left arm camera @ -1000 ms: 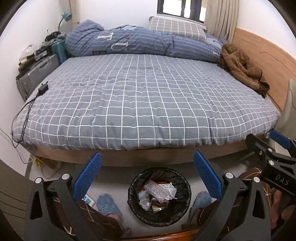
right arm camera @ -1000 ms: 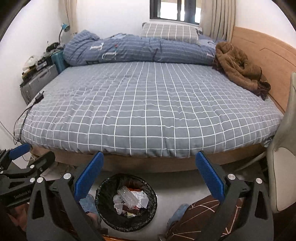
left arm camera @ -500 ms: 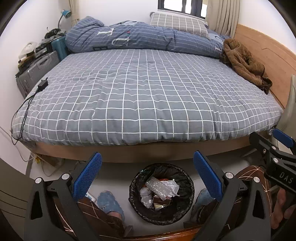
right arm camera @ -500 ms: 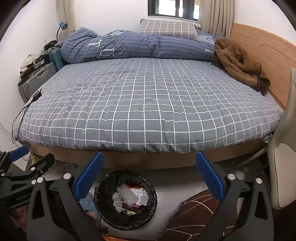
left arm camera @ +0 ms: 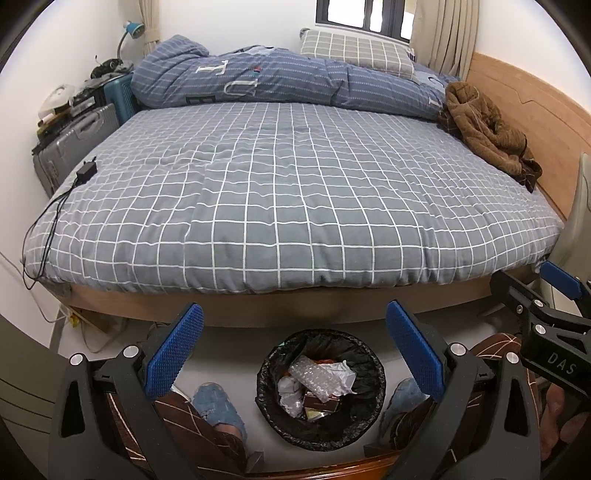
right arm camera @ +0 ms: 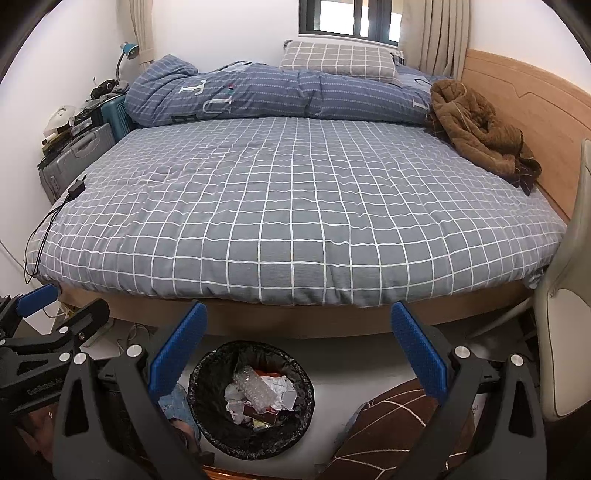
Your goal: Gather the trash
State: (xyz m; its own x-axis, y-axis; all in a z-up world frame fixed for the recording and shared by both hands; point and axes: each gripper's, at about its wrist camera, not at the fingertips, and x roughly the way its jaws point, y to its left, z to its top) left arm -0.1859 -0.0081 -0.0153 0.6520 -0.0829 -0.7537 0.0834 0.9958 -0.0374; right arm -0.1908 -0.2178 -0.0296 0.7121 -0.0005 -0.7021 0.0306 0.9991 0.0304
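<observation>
Gaping left tongs [left arm camera: 295,354], right tongs [right arm camera: 299,350], bin [left arm camera: 320,387] near bed edge [left arm camera: 295,299]

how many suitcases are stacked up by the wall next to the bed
2. A grey suitcase stands beside the bed's left edge, and a teal suitcase stands just behind it, nearer the folded duvet. Clutter on top may hide more.

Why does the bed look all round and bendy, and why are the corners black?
Left wrist view: the fisheye lens bows the bed outward and leaves dark corners. Right wrist view: same bulge; the window is glaring white, washed out. Both views look sharp, with soft, even light and only a dim shadow under the bed by the bin.
</observation>
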